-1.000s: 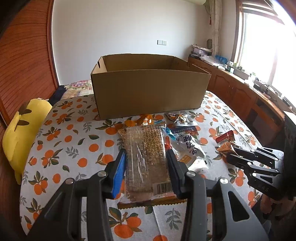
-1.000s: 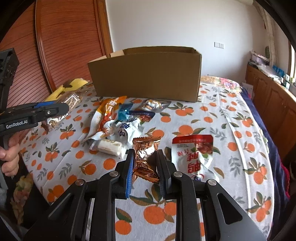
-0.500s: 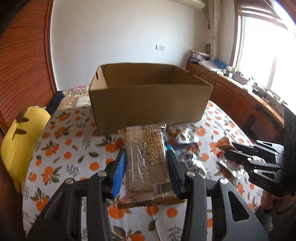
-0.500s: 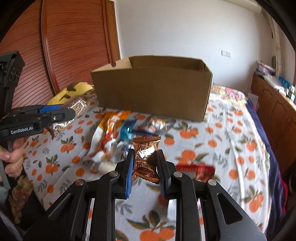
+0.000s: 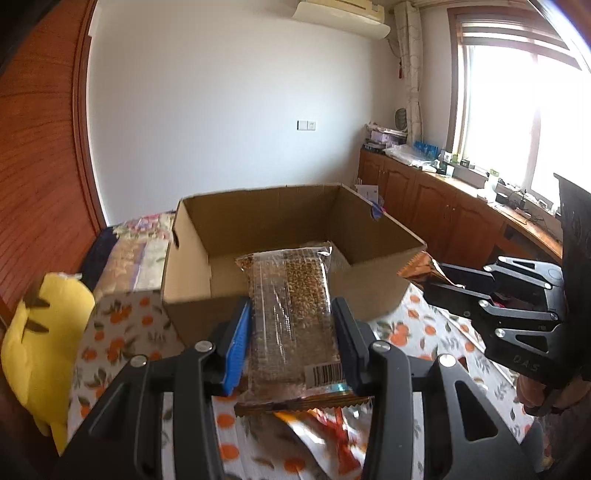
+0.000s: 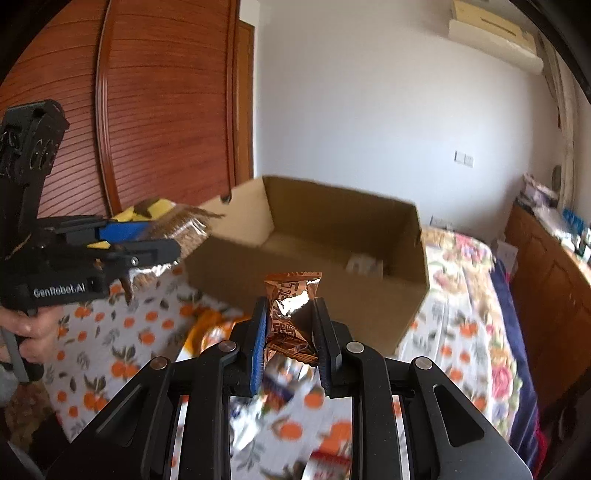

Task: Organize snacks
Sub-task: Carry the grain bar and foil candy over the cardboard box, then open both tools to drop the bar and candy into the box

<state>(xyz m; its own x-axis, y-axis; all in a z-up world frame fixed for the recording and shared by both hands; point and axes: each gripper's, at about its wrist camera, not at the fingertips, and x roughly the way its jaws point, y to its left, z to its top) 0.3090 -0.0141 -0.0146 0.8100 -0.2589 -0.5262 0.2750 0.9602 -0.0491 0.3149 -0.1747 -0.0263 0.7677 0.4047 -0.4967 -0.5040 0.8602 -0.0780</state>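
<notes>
The left gripper (image 6: 177, 254) had "GenRobot.AI" printed in white on its black body. Everything else, like the foil snack (image 6: 291, 314) print, was too blurry to read.

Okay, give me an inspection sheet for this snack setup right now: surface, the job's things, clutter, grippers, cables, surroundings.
Surface: orange-print cloth covers the bed.
Job's things: open cardboard box stands on the cloth; a small white item lies inside; clear cereal bar packet and copper foil snack are both held up in front of the box; loose snack packs lie blurred below.
Clutter: yellow plush at the bed's edge.
Grippers: left gripper shut on the cereal bar packet; right gripper shut on the copper foil snack.
Cables: some on the window counter.
Surroundings: wooden wardrobe, air conditioner, bright window.
</notes>
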